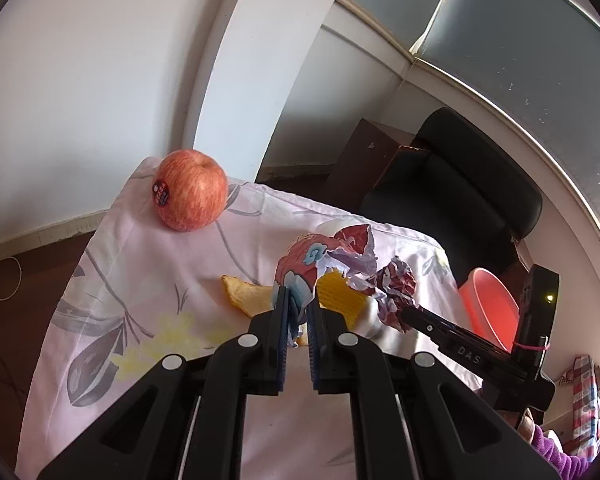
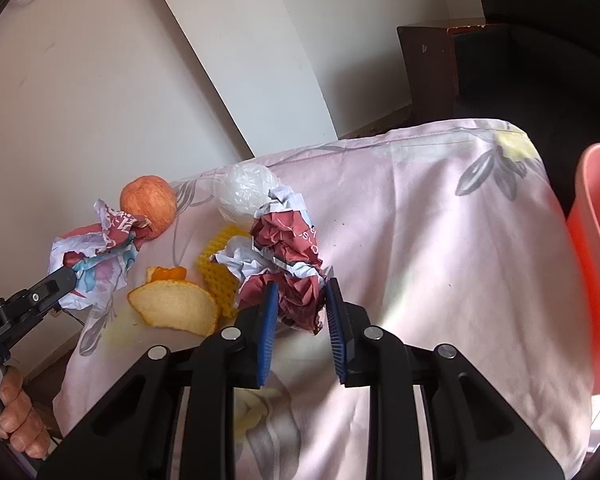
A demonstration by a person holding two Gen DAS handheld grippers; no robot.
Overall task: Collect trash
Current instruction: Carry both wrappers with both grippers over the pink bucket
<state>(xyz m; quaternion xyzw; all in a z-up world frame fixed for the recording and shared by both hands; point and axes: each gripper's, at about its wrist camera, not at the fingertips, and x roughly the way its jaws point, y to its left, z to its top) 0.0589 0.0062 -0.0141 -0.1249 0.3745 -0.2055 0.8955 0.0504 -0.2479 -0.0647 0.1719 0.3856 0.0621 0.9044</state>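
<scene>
My left gripper (image 1: 298, 300) is shut on a crumpled red, white and blue paper wad (image 1: 320, 260); the wad also shows at the left of the right wrist view (image 2: 96, 252). My right gripper (image 2: 302, 292) is shut on a crumpled dark red and white paper ball (image 2: 288, 256), which also shows in the left wrist view (image 1: 392, 288). Between them on the pink floral cloth (image 2: 420, 240) lie a yellow foam net (image 2: 216, 264), orange peel (image 2: 174, 304) and a clear plastic wad (image 2: 246, 190).
A red apple (image 1: 191, 190) sits on the cloth's far corner. An orange-red bin (image 2: 598, 248) stands off the table's right side, also in the left wrist view (image 1: 488, 304). A black chair (image 1: 460, 184) and brown cabinet stand behind.
</scene>
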